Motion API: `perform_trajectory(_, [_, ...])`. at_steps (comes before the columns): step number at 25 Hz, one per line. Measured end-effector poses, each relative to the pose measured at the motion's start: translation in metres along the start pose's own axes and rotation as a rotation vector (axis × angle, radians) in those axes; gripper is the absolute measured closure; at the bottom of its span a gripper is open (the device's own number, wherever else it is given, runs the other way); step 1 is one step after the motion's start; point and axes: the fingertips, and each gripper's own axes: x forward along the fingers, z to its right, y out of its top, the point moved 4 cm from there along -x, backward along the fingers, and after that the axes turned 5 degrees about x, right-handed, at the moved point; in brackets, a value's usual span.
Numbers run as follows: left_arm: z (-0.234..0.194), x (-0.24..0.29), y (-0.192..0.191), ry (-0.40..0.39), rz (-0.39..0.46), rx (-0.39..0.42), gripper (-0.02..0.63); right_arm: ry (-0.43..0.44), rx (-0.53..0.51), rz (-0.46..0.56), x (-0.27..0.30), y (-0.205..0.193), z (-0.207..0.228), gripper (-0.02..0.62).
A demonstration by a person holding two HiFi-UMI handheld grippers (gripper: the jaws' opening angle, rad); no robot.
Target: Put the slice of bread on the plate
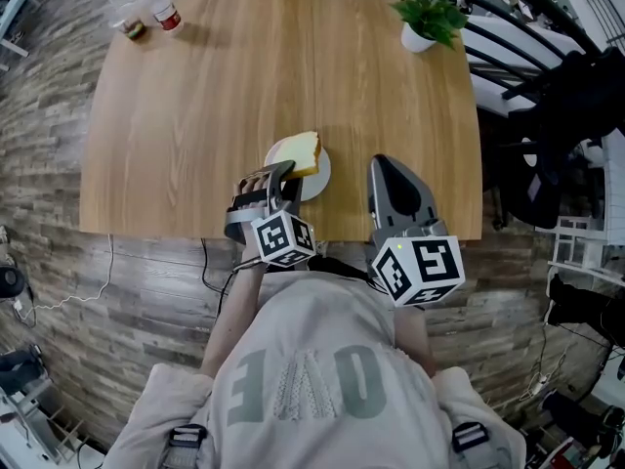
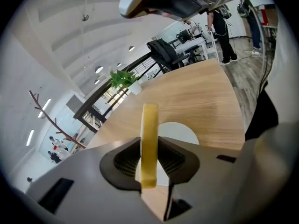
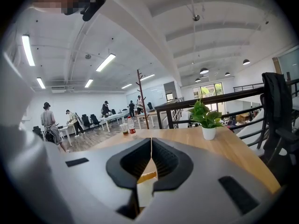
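A yellowish slice of bread hangs over the small white plate near the table's front edge. My left gripper is shut on the slice from the near side. In the left gripper view the bread stands edge-on between the dark pads, with the plate just beyond and below it. Whether the slice touches the plate I cannot tell. My right gripper rests to the right of the plate, its jaws shut with nothing in them. Through its lower gap the bread and plate show.
A potted plant stands at the table's far right corner. A bottle and a cup stand at the far left. Black chairs and a railing lie right of the wooden table. People stand far off in the room.
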Motion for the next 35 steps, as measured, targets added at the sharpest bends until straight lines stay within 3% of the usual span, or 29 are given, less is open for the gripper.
perform_trajectory(1, [0.004, 0.002, 0.0, -0.038, -0.004, -0.02, 0.511, -0.002, 0.001, -0.001, 0.0, -0.001, 0.0, 0.577])
perform_trajectory(3, [0.011, 0.006, -0.001, -0.111, -0.022, -0.06, 0.43, -0.008, 0.005, -0.001, -0.001, -0.002, 0.001, 0.577])
perform_trajectory(8, [0.017, 0.008, -0.002, -0.185, -0.028, -0.117, 0.385, -0.018, 0.014, 0.01, -0.002, 0.002, 0.003, 0.577])
perform_trajectory(12, [0.02, 0.011, -0.004, -0.266, -0.01, -0.167, 0.29, -0.017, 0.019, 0.014, -0.002, 0.001, 0.005, 0.577])
perform_trajectory(17, [0.019, 0.013, -0.006, -0.282, 0.003, -0.225, 0.239, -0.019, 0.043, 0.002, -0.004, -0.003, 0.006, 0.577])
perform_trajectory(21, [0.02, 0.017, -0.01, -0.277, -0.002, -0.231, 0.158, -0.022, 0.048, -0.002, -0.003, -0.003, 0.005, 0.577])
perform_trajectory(29, [0.026, 0.018, -0.014, -0.289, -0.024, -0.21, 0.103, -0.033, 0.047, 0.003, -0.006, -0.002, 0.008, 0.577])
perform_trajectory(35, [0.025, 0.022, -0.013, -0.296, -0.028, -0.25, 0.063, -0.03, 0.052, -0.001, -0.006, 0.0, 0.01, 0.577])
